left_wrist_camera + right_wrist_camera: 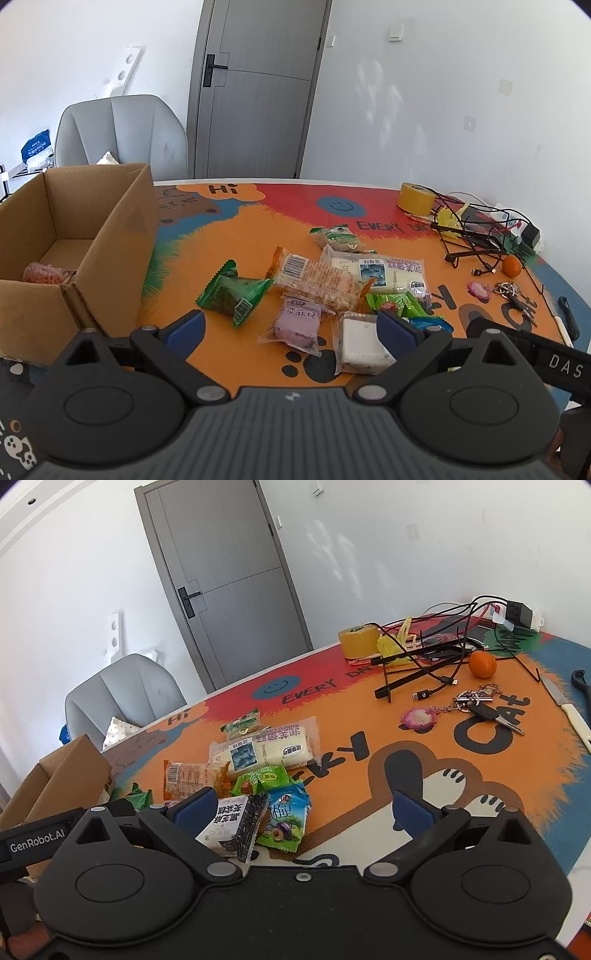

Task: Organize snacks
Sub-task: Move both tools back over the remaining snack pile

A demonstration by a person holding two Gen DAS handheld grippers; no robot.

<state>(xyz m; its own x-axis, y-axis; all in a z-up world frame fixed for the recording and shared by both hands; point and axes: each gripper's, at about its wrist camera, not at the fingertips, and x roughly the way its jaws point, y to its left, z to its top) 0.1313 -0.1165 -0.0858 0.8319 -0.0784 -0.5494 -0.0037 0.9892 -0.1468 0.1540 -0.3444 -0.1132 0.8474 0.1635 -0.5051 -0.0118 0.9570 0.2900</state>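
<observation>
One pink-wrapped snack (pixel 43 275) already inside open brown cardboard box (pixel 110 236), roughly nine wrapped packets (pixel 317 284) left heaped mid-table on colourful cartoon-print mat (pixel 369 701), left gripper (pixel 291 328) and right gripper (pixel 303 806) both spread wide, holding nothing.

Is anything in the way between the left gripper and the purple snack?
Nothing visible is. The left gripper has its jaws wide open, and the purple snack lies on the table mat right between and ahead of them, with no other packet on top of it.
</observation>
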